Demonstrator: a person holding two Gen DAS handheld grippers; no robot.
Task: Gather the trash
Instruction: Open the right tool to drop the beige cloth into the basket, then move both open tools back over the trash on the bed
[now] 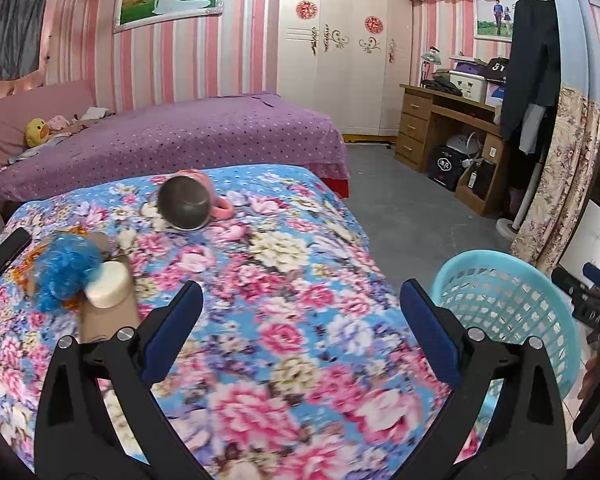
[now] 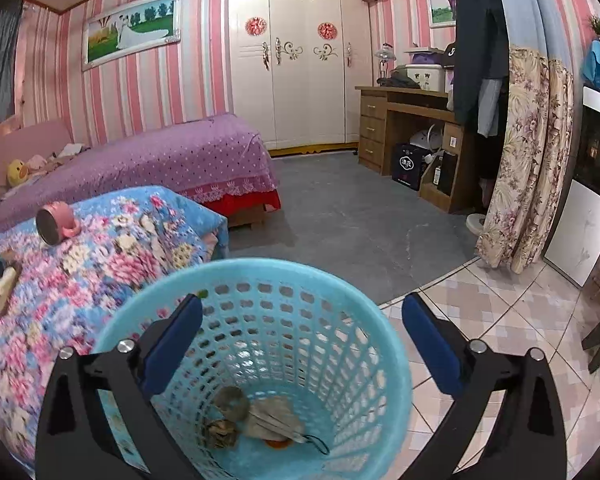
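The left gripper (image 1: 302, 312) hung over the floral blue-and-pink blanket (image 1: 292, 264) with its blue-padded jaws spread as wide as they go and nothing between them. Far to its left, at the blanket's edge, lay a flat black phone (image 1: 5, 255). Nearer, just left of and ahead of the left finger, a curly blue wig-like tuft (image 1: 66, 276) rested against a cream cylindrical lid (image 1: 107, 289), both on a piece of brown cardboard (image 1: 108, 312). Straight ahead and well apart from the fingertips, a pink mug with a dark metal inside (image 1: 186, 204) lay tipped on its side. To the right of the right finger, beside the blanket's edge, stood the light-blue perforated plastic basket (image 1: 512, 308).

The right gripper (image 2: 302, 314) hovered directly above that basket (image 2: 364, 320), its jaws likewise fully apart and empty, the left fingertip inside the rim's outline and the right one just outside it. Down on the basket's floor, below and between the fingers, lay the collected trash (image 2: 256, 420): crumpled brownish scraps and what looked like a used face mask with a dark strap. Well to the left of this gripper the same mug (image 2: 56, 224) lay on the blanket (image 2: 100, 272).
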